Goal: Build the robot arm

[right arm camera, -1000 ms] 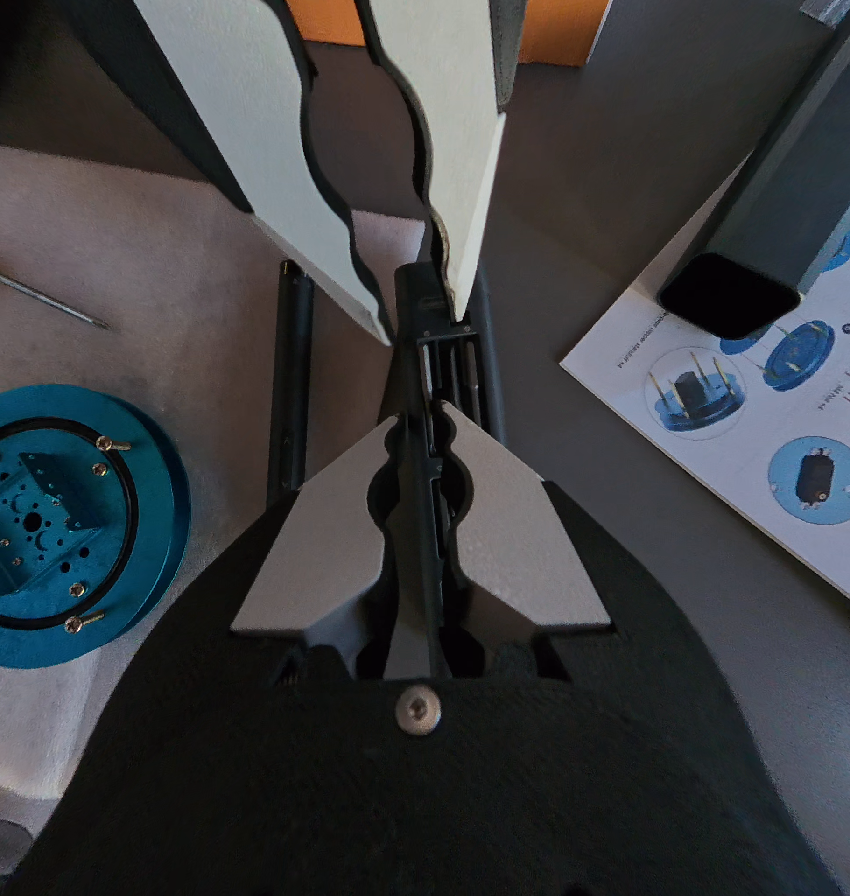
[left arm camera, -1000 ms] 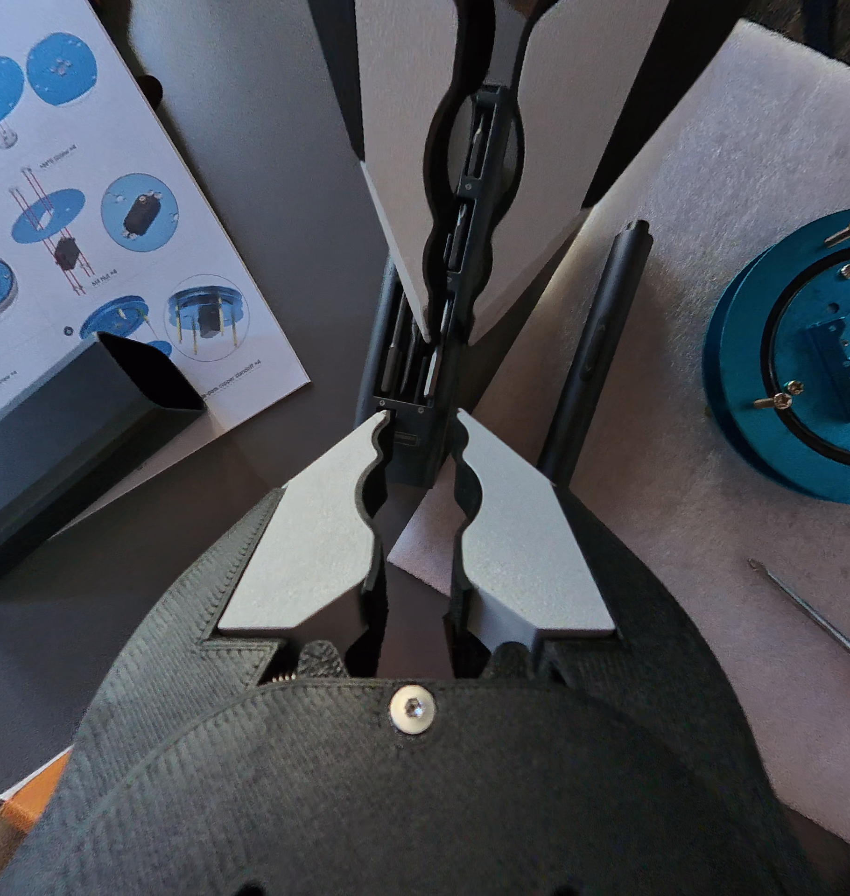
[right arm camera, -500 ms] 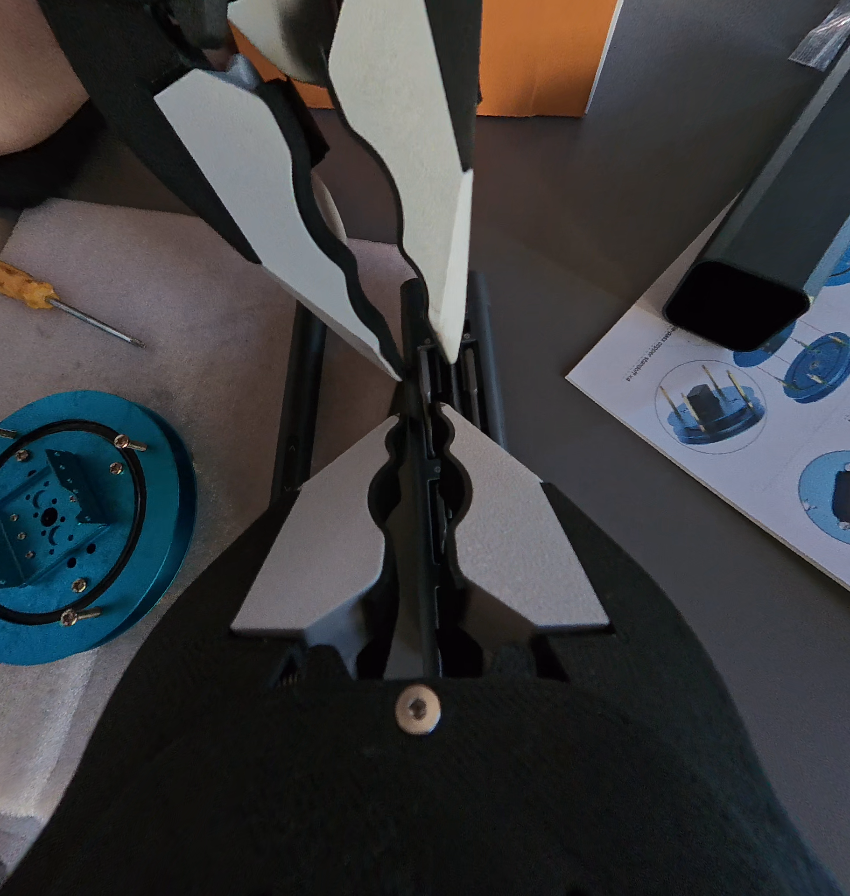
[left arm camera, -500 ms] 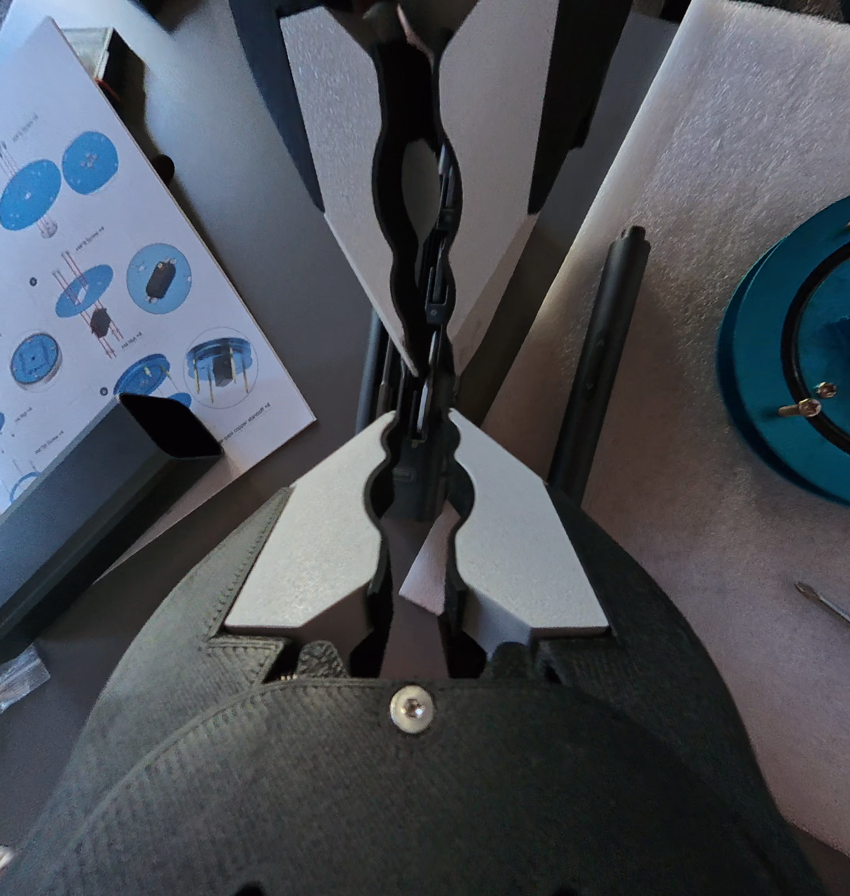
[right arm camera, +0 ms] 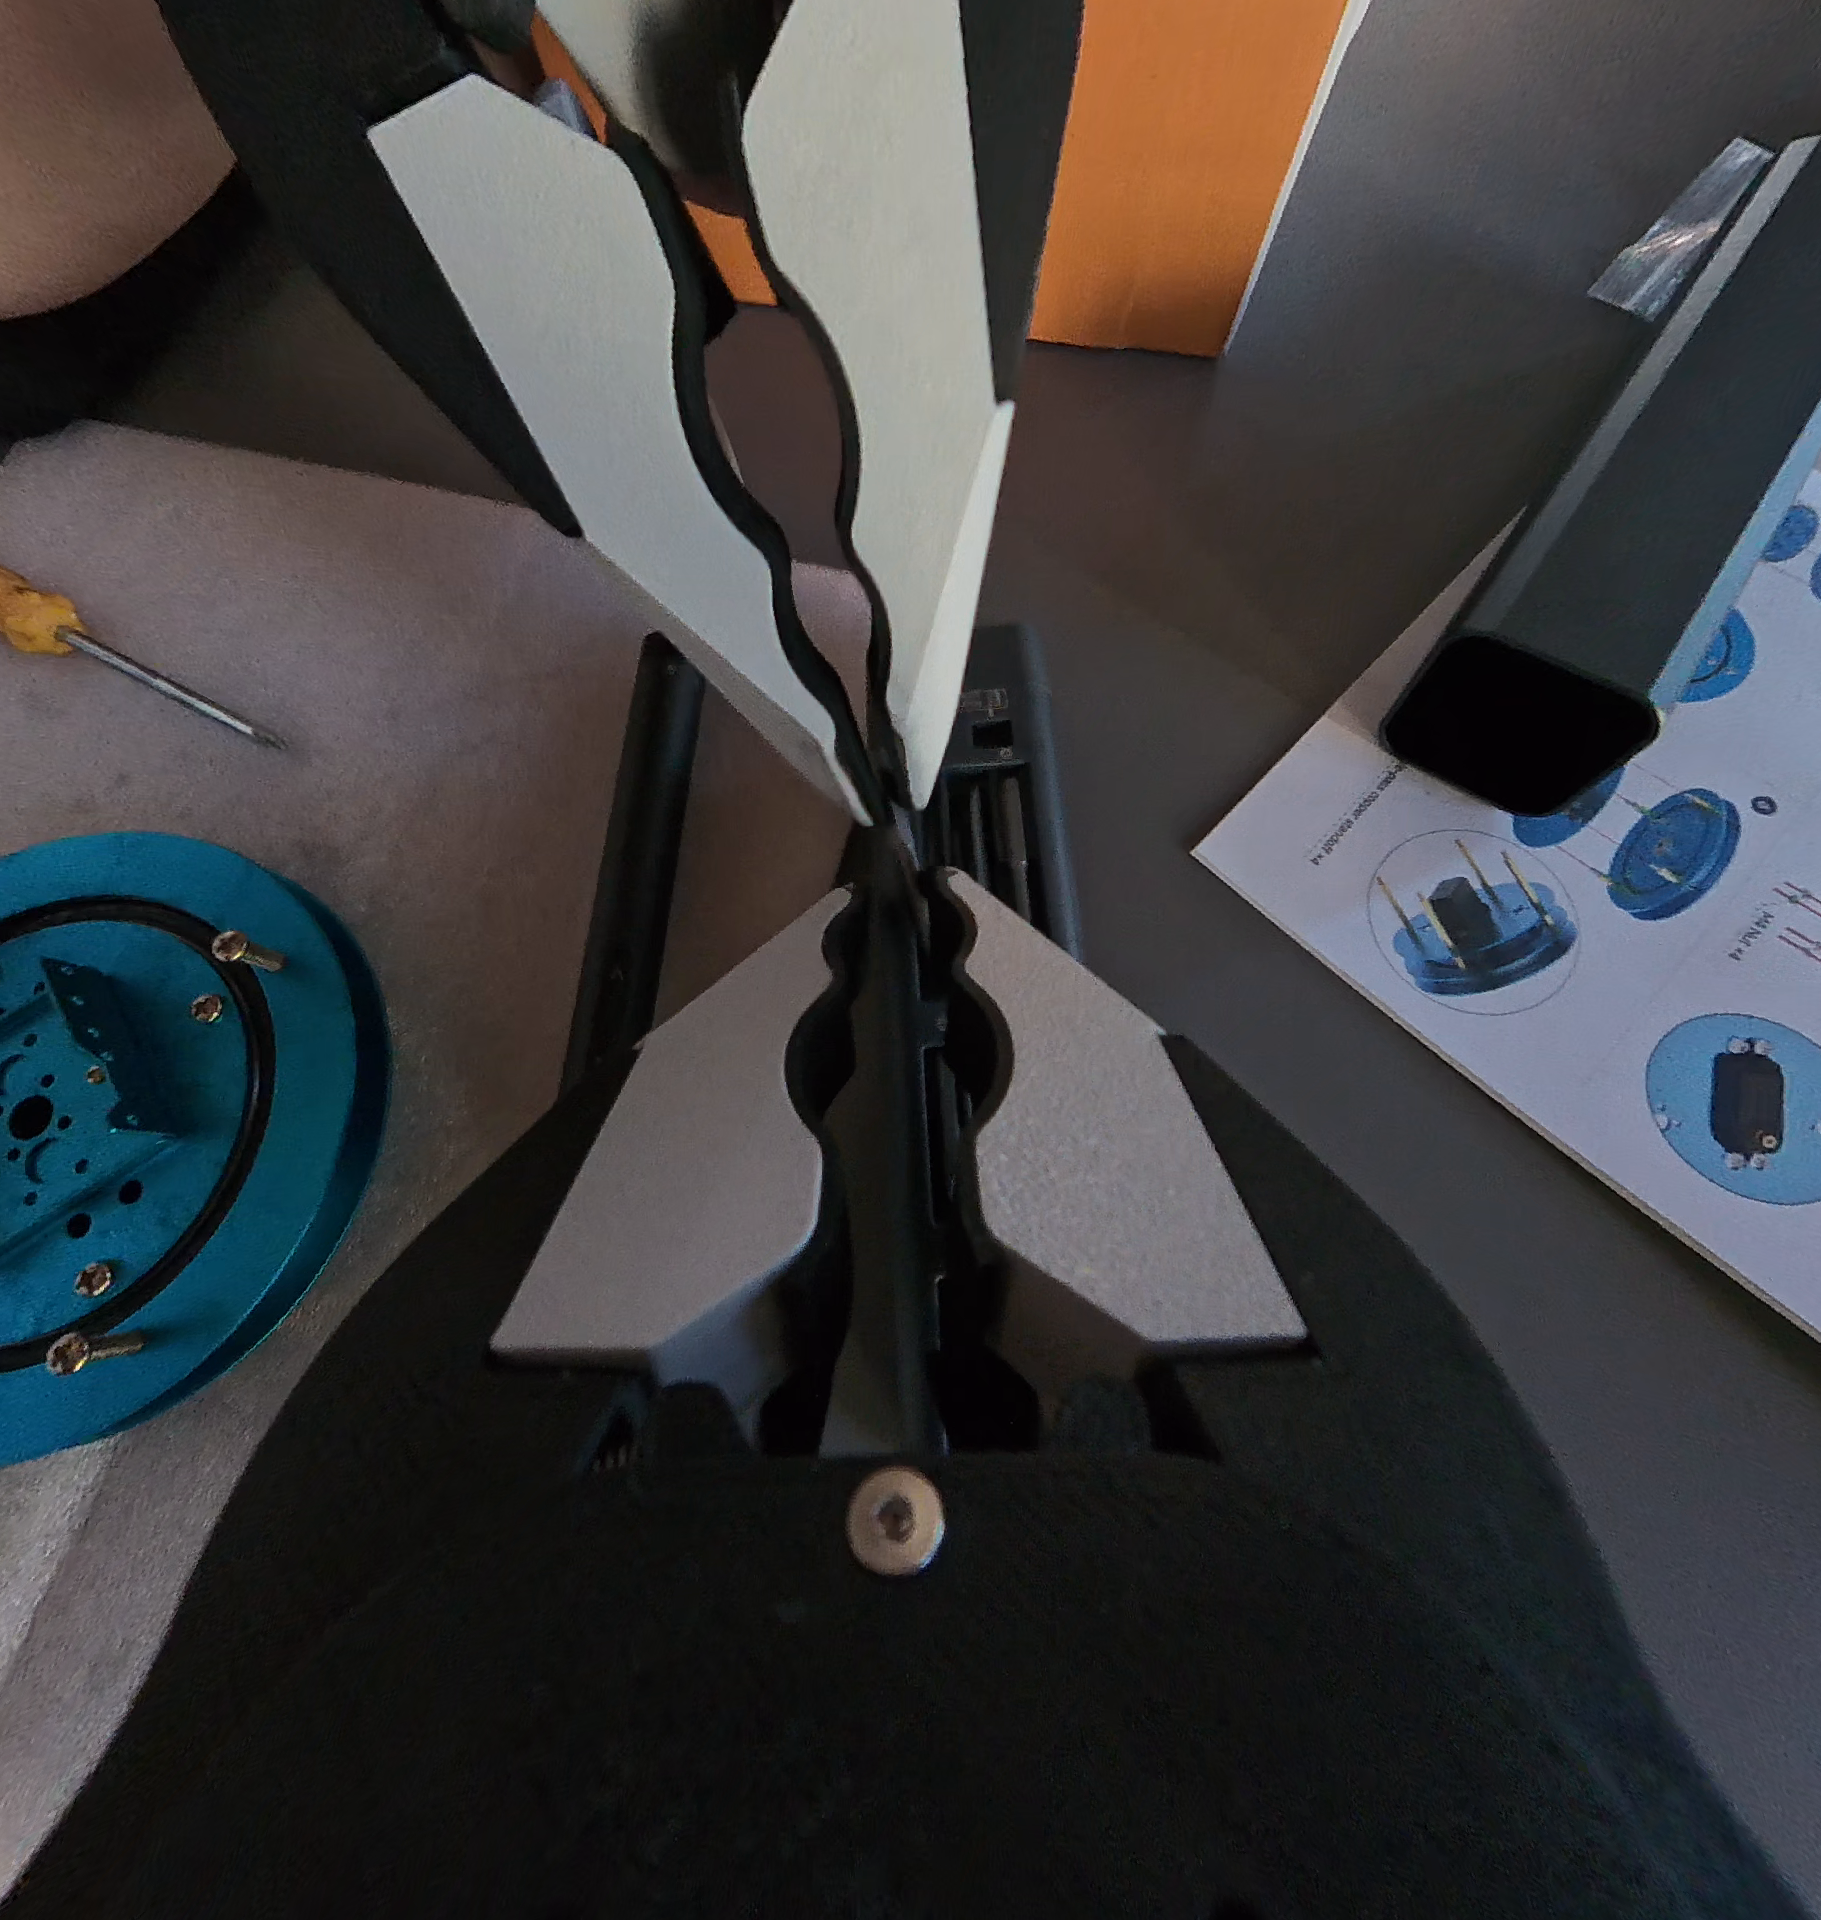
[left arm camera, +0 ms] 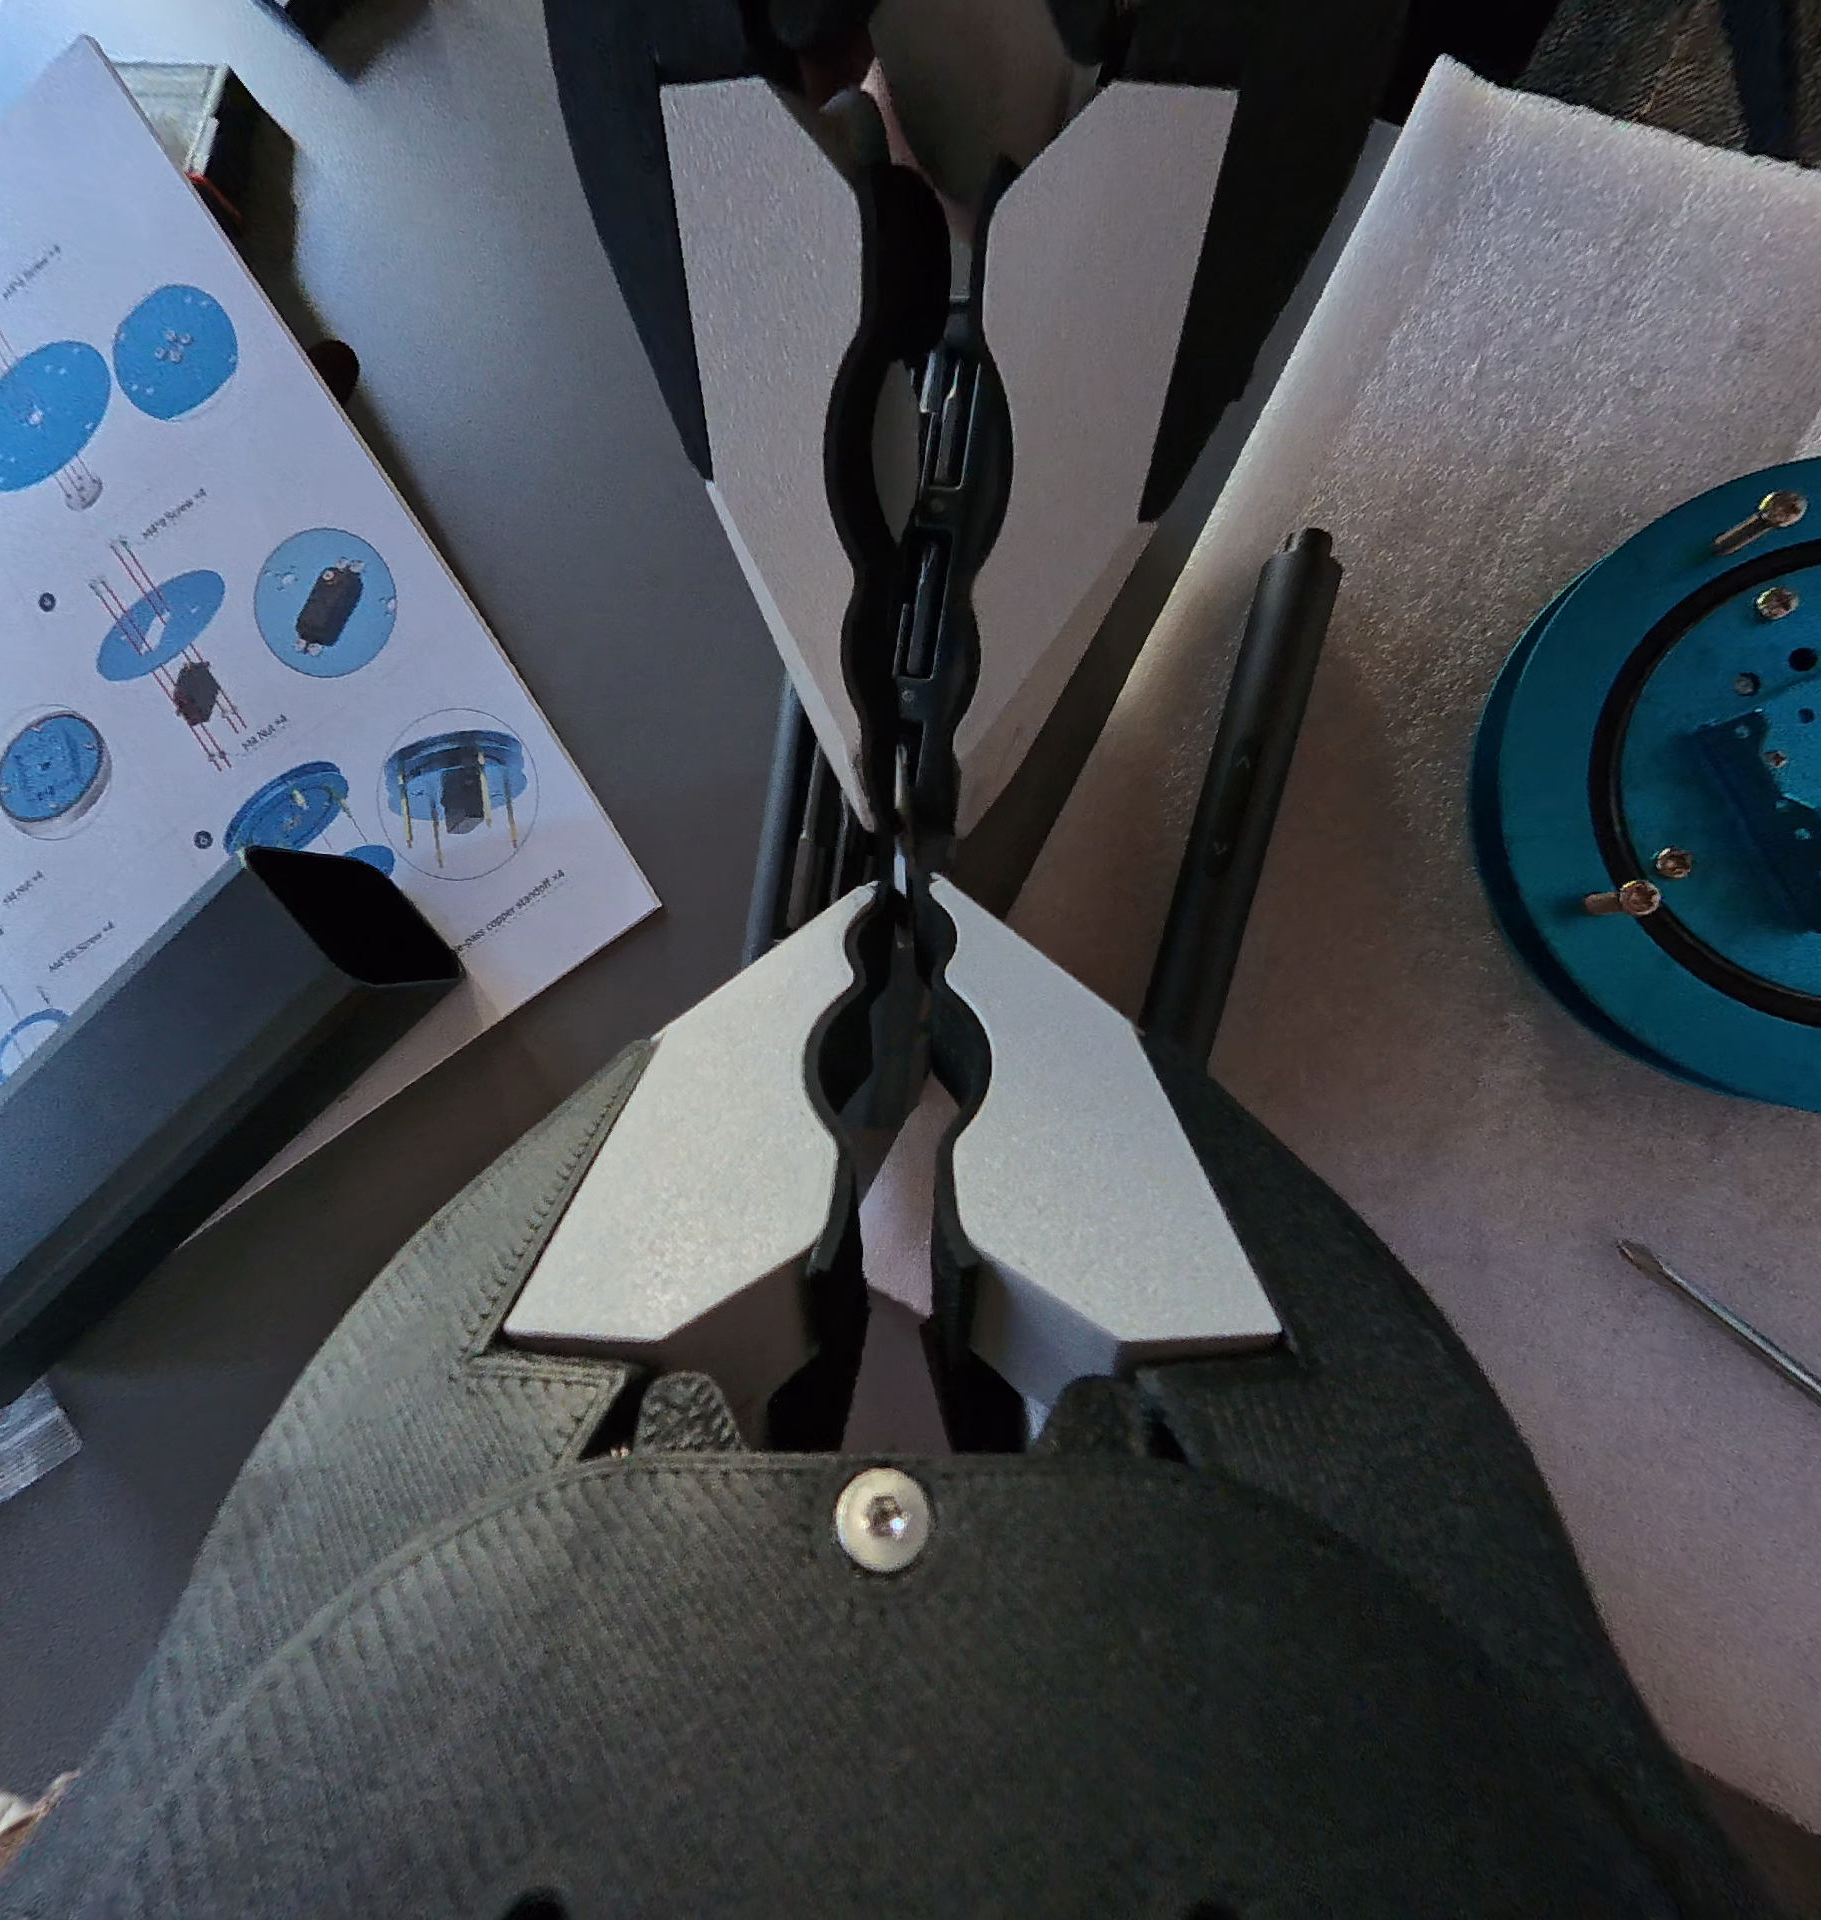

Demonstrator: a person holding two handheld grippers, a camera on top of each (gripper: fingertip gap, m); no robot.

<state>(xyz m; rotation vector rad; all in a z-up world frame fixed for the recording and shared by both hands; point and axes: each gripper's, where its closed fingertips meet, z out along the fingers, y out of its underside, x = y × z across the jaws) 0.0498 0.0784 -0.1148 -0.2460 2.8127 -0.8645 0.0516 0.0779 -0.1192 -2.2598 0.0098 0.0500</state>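
A long black bit tray [right arm camera: 1010, 748] with metal bits in it lies on the dark table, beside a white foam pad. My right gripper [right arm camera: 901, 888] is shut on one long wall of the tray, which runs back between its fingers. My left gripper [left arm camera: 901, 899] faces it from the other end and is shut on the tray's near end [left arm camera: 890, 1049]. The two grippers' tips almost touch over the tray. In the left wrist view the right gripper [left arm camera: 906, 821] comes in from the top. In the right wrist view the left gripper [right arm camera: 885, 800] does.
A black pen-shaped driver [left arm camera: 1249, 769] lies on the foam pad [left arm camera: 1508, 312] beside the tray. A blue metal disc [left arm camera: 1571, 935] and a thin screwdriver [left arm camera: 1737, 1340] are farther right. An empty black sleeve [left arm camera: 158, 1091] rests on an instruction sheet [left arm camera: 366, 436] at left. An orange box [right arm camera: 1176, 177] stands behind. The grippers are tip to tip, or close to it.
My left gripper moved forward over the tray's end and closed on it, and its tips now meet the right gripper's. The right gripper kept its hold on the tray.
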